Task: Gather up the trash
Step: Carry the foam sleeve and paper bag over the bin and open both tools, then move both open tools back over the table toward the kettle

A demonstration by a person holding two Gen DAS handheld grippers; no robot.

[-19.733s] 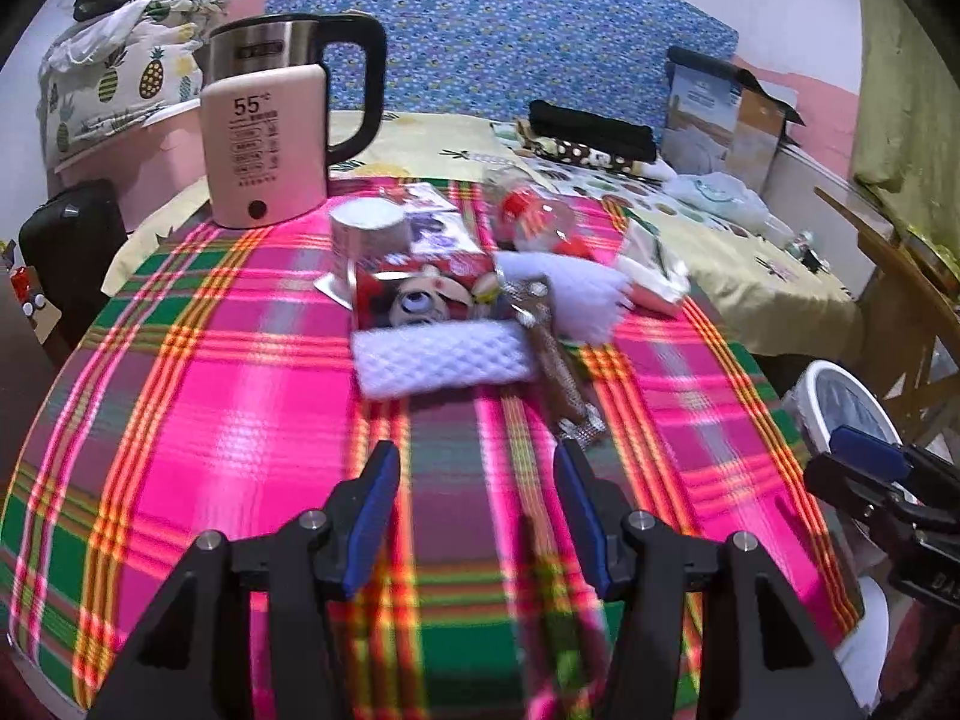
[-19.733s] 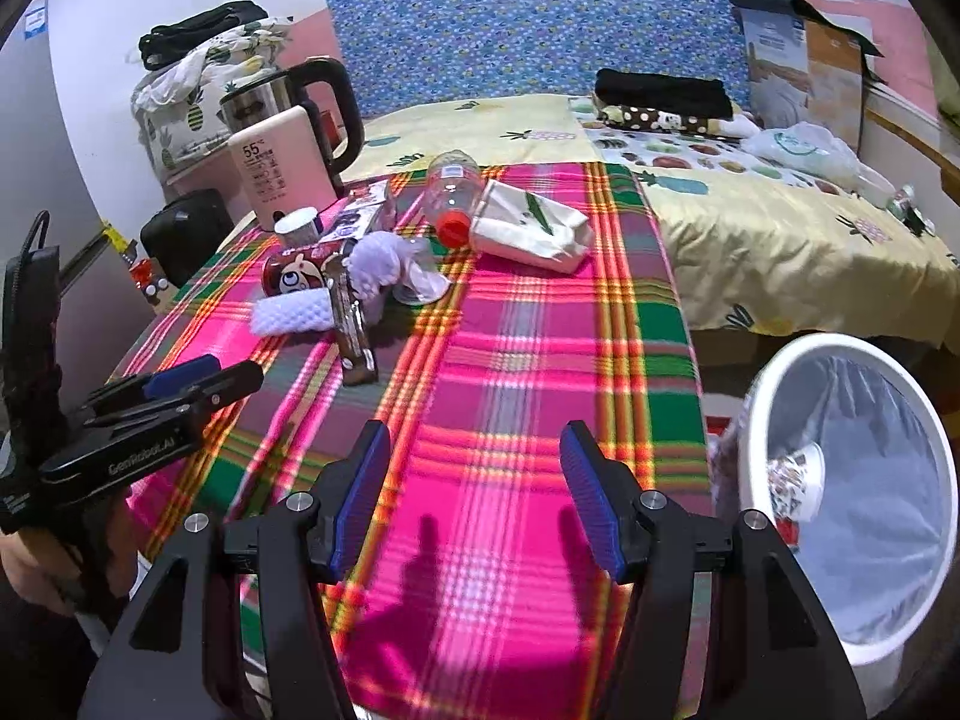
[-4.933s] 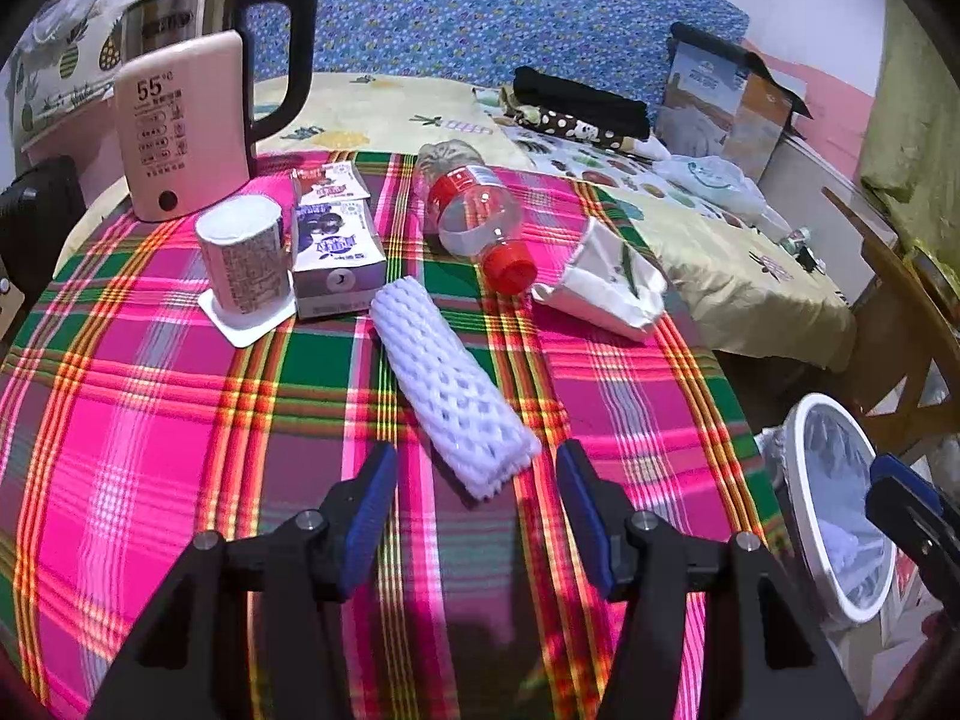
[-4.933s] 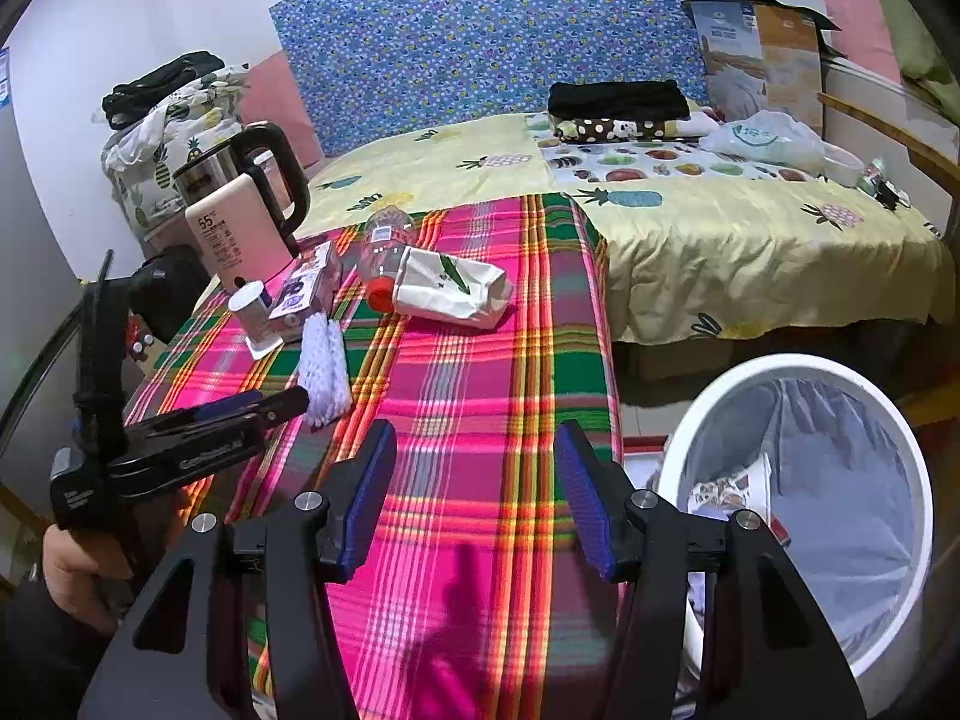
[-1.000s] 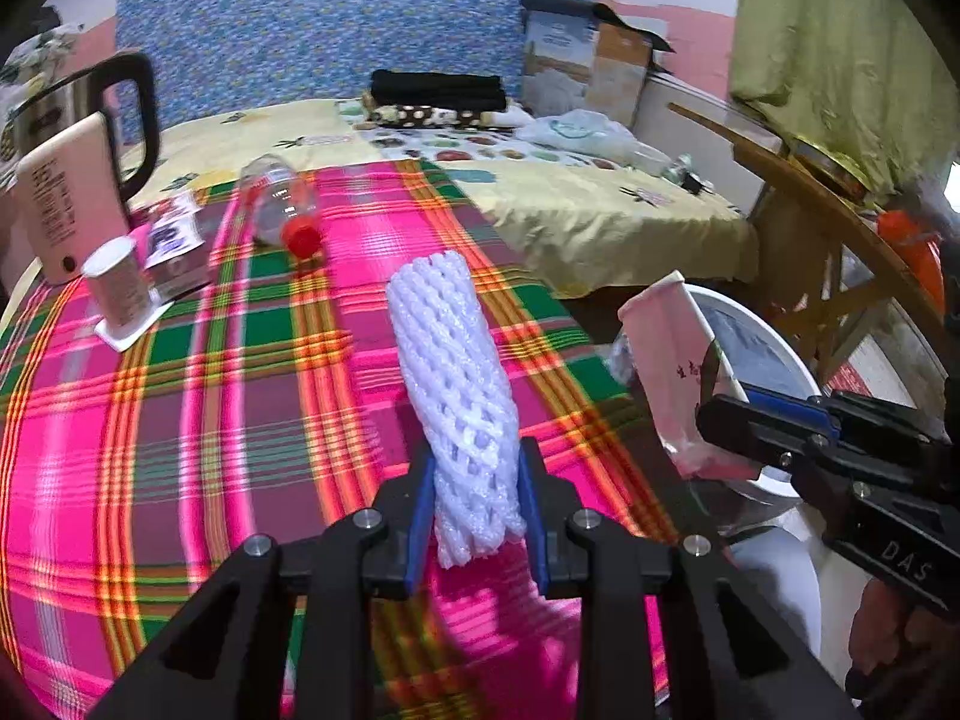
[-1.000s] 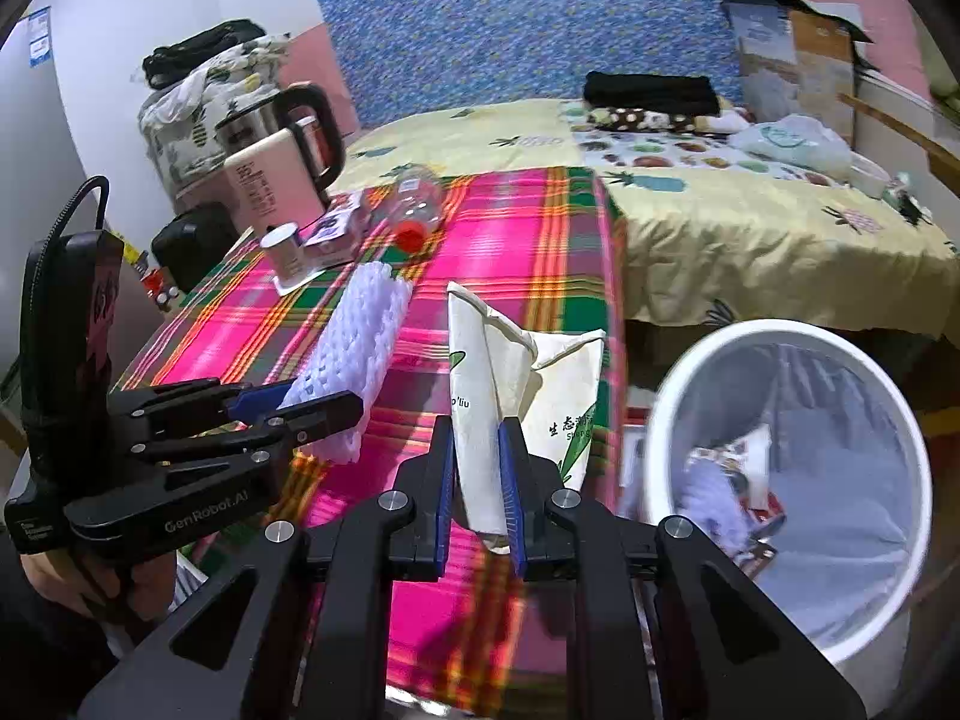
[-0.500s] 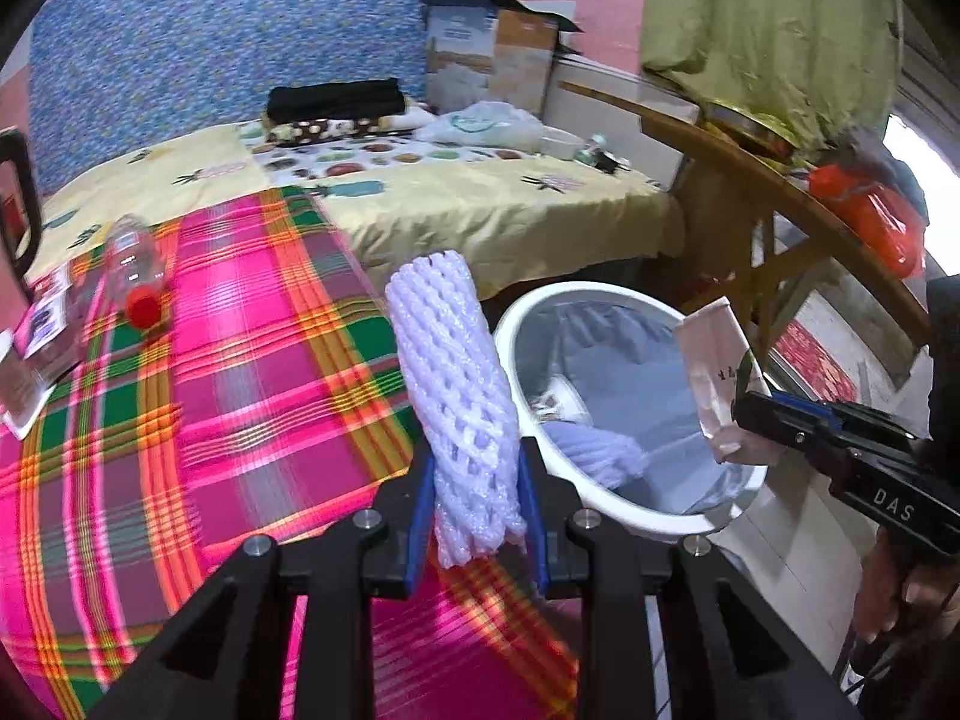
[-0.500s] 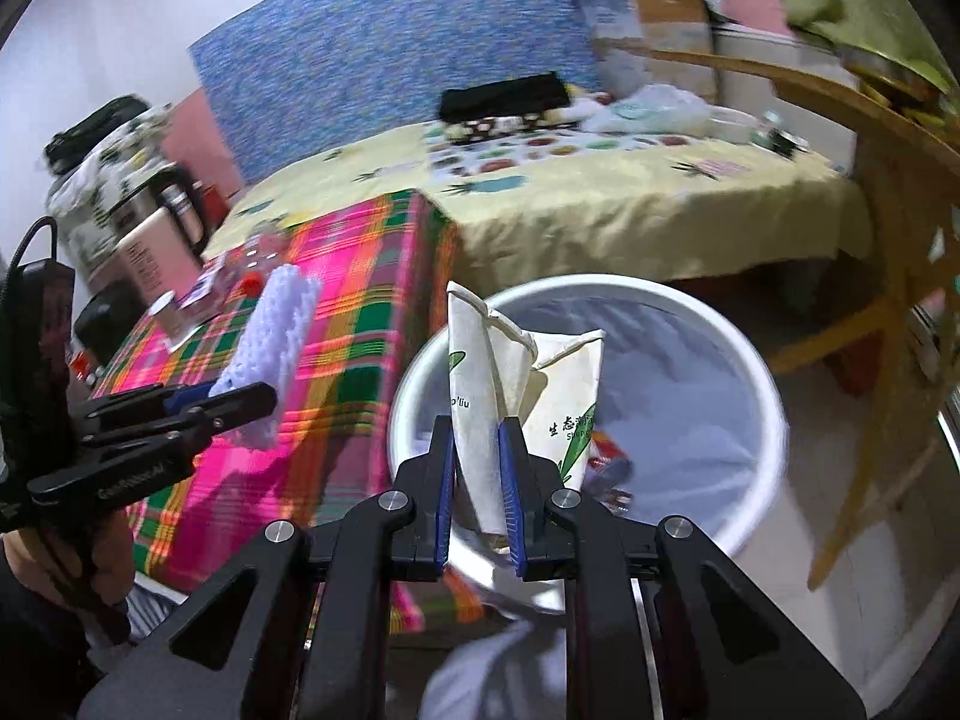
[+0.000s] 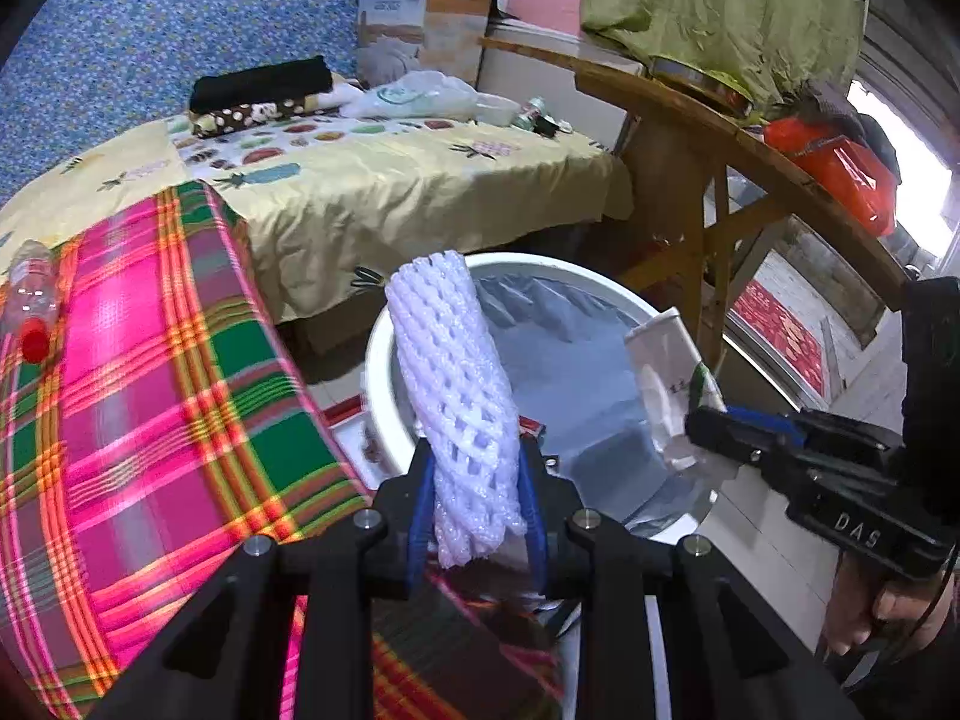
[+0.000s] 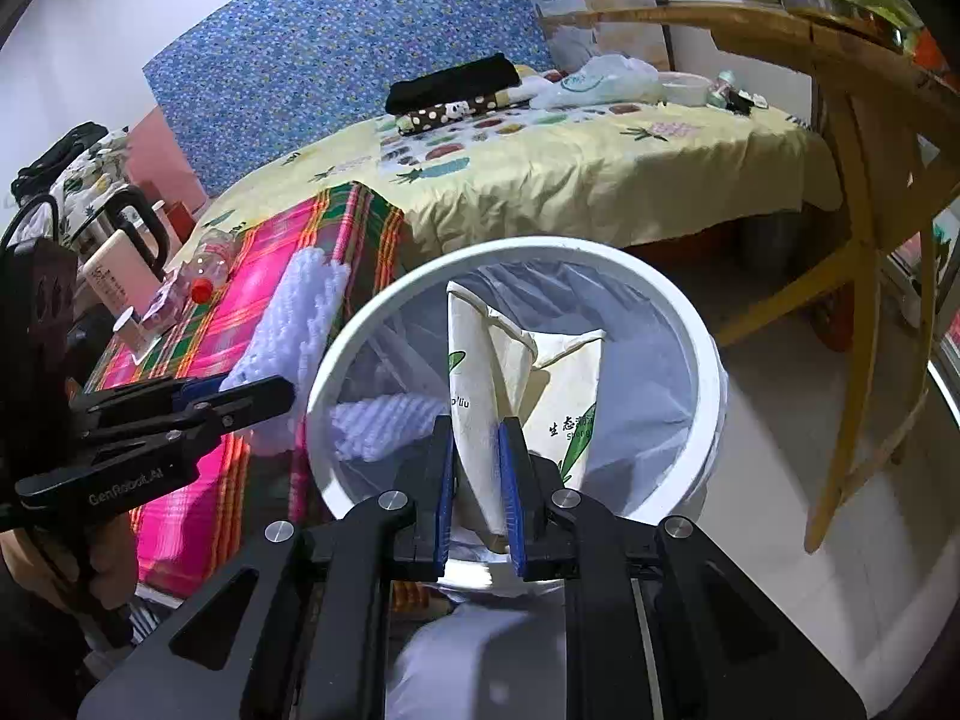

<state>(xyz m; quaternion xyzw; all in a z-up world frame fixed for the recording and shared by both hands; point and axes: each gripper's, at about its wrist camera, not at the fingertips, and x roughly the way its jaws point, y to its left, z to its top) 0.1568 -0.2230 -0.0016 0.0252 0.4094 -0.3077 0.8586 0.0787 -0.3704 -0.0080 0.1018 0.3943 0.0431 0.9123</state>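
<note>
Table: a plaid cloth in pink, green and orange covers it; its right-hand edge drops off just beside the bin.
On the table: a clear plastic bottle with a red cap lies on its side toward the far end; in the right wrist view an electric kettle and a small paper cup stand beyond it.
Room: a bed with a yellow fruit-print sheet runs behind the table, backed by a blue patterned panel; a cardboard box sits at its far end.
Right side: a wooden table stands beside the bin, with an orange bag on top.
Bin: a white round trash bin with a pale liner stands on the floor between the plaid table and the wooden legs; a white foam piece already lies inside.
Left gripper: jaws clamped on a white foam net sleeve, held upright at the bin's near rim, by the table edge.
Right gripper: jaws pressed together on a crumpled white paper bag with green print, held over the bin's mouth.
Open room: bare pale floor lies right of the bin, bounded by the slanted wooden legs.
</note>
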